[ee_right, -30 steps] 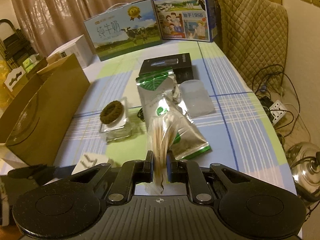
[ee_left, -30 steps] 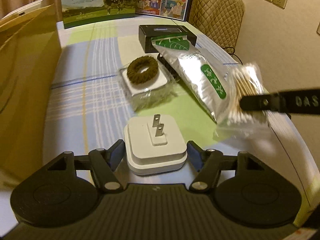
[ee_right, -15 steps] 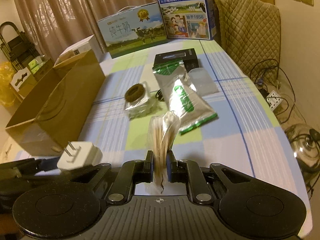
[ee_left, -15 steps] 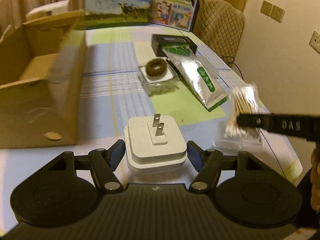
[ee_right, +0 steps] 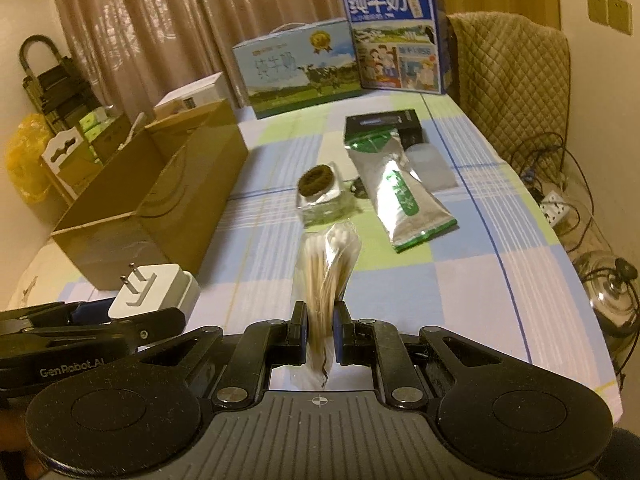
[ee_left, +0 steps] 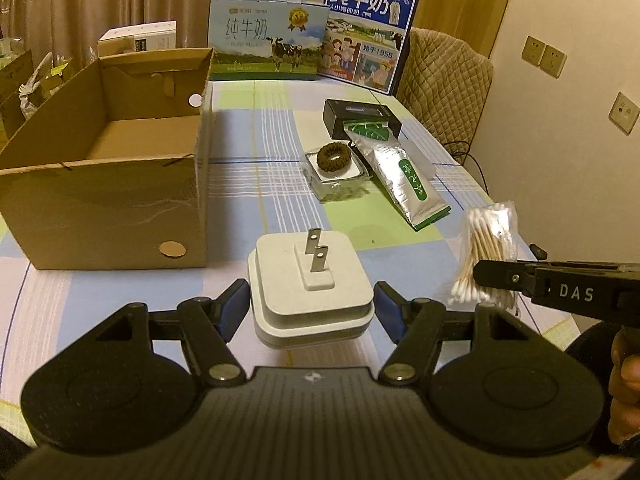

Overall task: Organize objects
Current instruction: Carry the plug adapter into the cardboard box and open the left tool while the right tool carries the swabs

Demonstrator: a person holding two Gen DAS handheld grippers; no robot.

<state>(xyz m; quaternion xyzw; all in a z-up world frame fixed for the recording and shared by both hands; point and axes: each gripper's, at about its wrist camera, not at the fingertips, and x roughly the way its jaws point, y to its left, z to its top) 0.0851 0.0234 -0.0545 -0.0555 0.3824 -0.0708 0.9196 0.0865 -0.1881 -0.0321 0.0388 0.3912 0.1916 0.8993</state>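
My left gripper (ee_left: pixel 310 300) is shut on a white plug adapter (ee_left: pixel 310 288), prongs up, held above the near table. It also shows in the right wrist view (ee_right: pixel 154 290). My right gripper (ee_right: pixel 320 320) is shut on a clear bag of cotton swabs (ee_right: pixel 326 268), also seen in the left wrist view (ee_left: pixel 486 248). An open cardboard box (ee_left: pixel 108 184) stands on the table at the left, apparently empty. A brown hair tie (ee_left: pixel 334 156) lies on a clear case, beside a silver-green pouch (ee_left: pixel 404 172) and a black box (ee_left: pixel 362 118).
Two milk cartons (ee_left: pixel 312 40) stand at the table's far end. A quilted chair (ee_left: pixel 444 88) is at the far right. Cables, a power strip (ee_right: pixel 556 208) and a kettle (ee_right: pixel 608 292) lie on the floor to the right. Shelves and bags (ee_right: pixel 52 120) stand at the left.
Both grippers have pulled back and risen with their loads. The cardboard box's open inside has come into the left wrist view.
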